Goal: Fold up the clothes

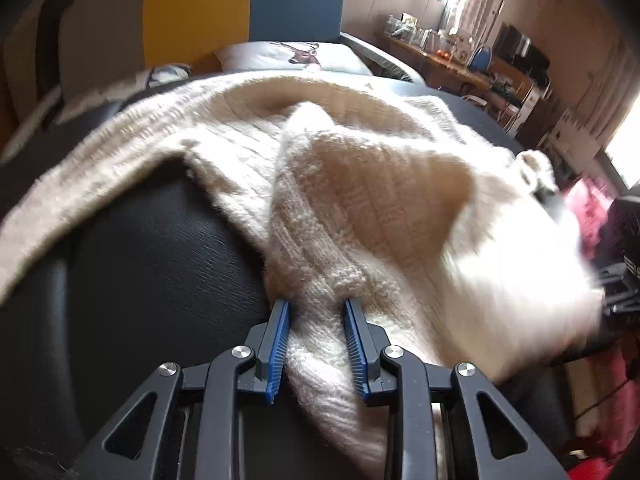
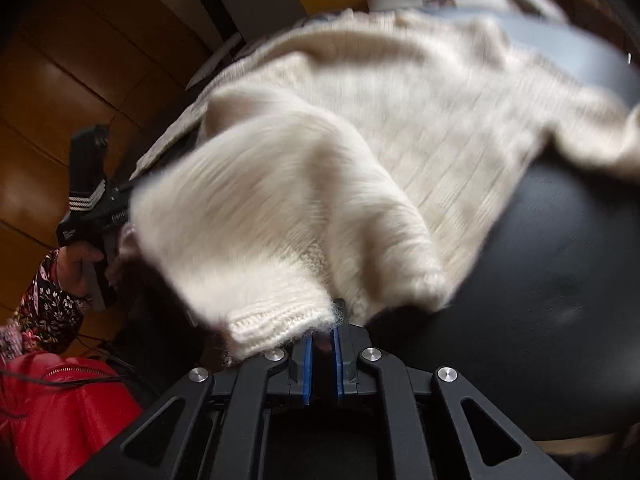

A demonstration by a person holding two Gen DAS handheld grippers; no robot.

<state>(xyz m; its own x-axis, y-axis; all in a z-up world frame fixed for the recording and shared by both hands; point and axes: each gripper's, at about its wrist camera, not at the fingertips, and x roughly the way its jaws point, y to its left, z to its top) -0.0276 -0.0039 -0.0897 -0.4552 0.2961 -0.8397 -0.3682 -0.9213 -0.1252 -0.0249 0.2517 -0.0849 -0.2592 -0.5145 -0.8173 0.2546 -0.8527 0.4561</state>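
A cream knitted sweater [image 1: 352, 184] lies spread over a dark leather surface [image 1: 160, 248]. My left gripper [image 1: 317, 308] is shut on a bunched fold of the knit, which runs between its blue pads [image 1: 280, 336] and hangs toward the camera. In the right wrist view the same sweater [image 2: 400, 112] is blurred by motion. One sleeve with a ribbed cuff [image 2: 276, 320] is lifted. My right gripper [image 2: 321, 334] is shut on the knit just behind that cuff. The left gripper's body [image 2: 88, 200] and a hand show at the left of that view.
A cushion with a deer print [image 1: 296, 56] lies beyond the sweater, against a yellow and blue backrest [image 1: 248, 0]. A cluttered desk [image 1: 452, 56] stands at the back right. A red padded garment [image 2: 56, 412] lies low at the left. Wooden panels [image 2: 72, 80] rise behind it.
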